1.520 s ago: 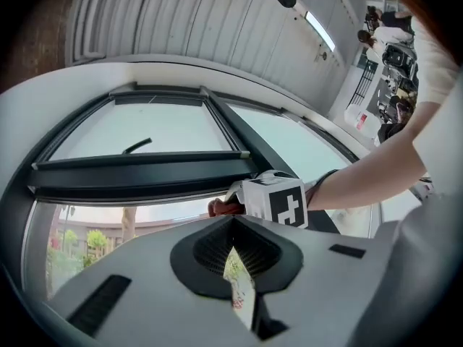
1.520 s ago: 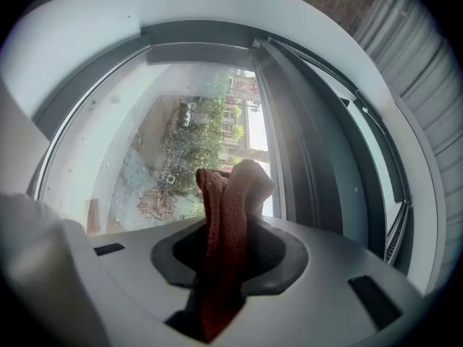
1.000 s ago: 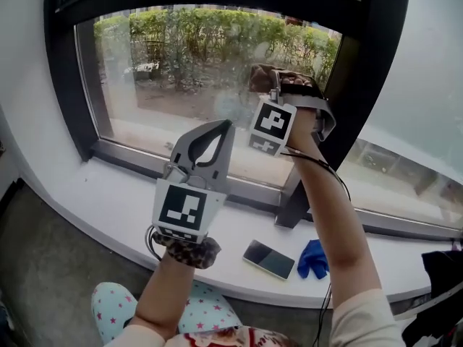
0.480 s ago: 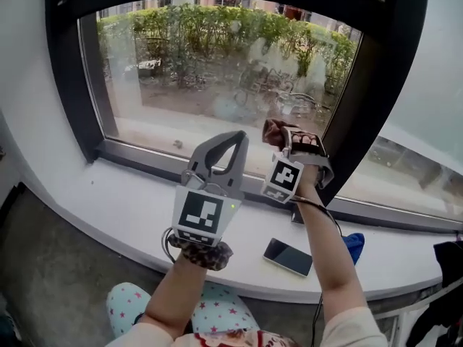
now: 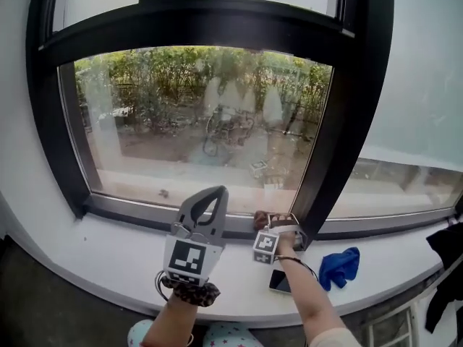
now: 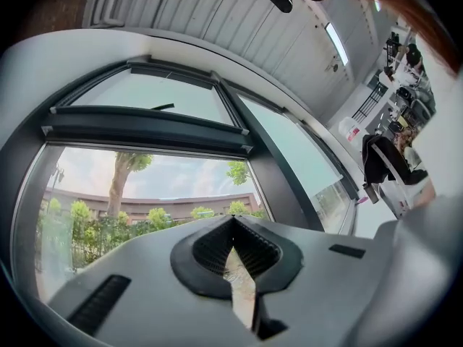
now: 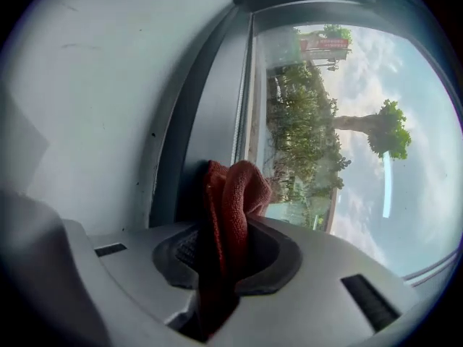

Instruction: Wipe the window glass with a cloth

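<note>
While the right gripper (image 5: 260, 221) is held low at the right corner of the window glass (image 5: 195, 114), its jaws are clamped on a red cloth (image 7: 230, 201). The cloth bulges past the jaw tips beside the black frame (image 5: 340, 121). The left gripper (image 5: 208, 197), jaws closed tip to tip on nothing, points at the pane's lower edge. A phone (image 5: 281, 281) and a blue cloth (image 5: 340, 264) lie on the white windowsill (image 5: 108, 244).

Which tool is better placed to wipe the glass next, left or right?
Right. The right tool is shut on the red cloth near the lower corner of the window glass. The left tool is shut on nothing.
</note>
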### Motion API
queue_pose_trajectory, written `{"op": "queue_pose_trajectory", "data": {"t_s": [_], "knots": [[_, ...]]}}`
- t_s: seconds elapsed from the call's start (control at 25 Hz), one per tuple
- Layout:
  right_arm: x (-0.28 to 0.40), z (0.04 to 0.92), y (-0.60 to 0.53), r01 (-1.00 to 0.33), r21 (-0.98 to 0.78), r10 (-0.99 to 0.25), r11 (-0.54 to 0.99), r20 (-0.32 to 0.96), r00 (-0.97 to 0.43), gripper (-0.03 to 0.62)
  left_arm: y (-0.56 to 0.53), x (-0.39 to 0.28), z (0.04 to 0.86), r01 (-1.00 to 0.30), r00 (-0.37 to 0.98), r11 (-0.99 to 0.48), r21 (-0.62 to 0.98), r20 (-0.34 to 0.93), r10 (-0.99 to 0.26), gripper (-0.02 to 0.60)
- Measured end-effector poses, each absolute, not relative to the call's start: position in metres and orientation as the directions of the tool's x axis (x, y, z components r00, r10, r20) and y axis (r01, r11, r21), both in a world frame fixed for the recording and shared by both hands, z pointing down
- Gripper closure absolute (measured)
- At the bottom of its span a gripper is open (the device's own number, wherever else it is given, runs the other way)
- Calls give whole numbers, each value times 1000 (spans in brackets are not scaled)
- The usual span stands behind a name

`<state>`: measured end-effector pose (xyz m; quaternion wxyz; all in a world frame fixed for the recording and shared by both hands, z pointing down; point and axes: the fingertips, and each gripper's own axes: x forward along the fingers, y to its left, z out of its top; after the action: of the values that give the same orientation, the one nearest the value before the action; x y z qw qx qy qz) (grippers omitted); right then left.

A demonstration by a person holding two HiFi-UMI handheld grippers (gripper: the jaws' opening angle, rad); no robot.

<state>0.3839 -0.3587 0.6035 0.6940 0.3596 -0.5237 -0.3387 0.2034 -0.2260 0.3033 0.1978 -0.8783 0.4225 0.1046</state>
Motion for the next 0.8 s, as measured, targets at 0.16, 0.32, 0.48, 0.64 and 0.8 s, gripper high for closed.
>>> {"op": "queue_pose_trajectory", "data": {"t_s": [0.16,0.32,0.48,0.64,0.8], "knots": [[366,575,-358,79,872,-870,483,466,163,505,-231,187,301,-778,628,-571,-262,-357,-691,563],[324,420,-359,48,970,-972,236,235,27,505,-236,178,287,-766,643,-584,-270,-359,-677,563],[309,219,-356,61,993,-994,-105,-106,15,505,-240,180,264,-750,661,-591,-297,-360,-658,563],[301,92,-356,96,950,-953,-298,-302,36,505,-243,179,252,-734,679,-596,-326,-347,-647,563],[287,60,-374,157,935,-945,-319,-327,27,510,-253,177,236,-732,682,-581,-357,-379,-626,563]]}}
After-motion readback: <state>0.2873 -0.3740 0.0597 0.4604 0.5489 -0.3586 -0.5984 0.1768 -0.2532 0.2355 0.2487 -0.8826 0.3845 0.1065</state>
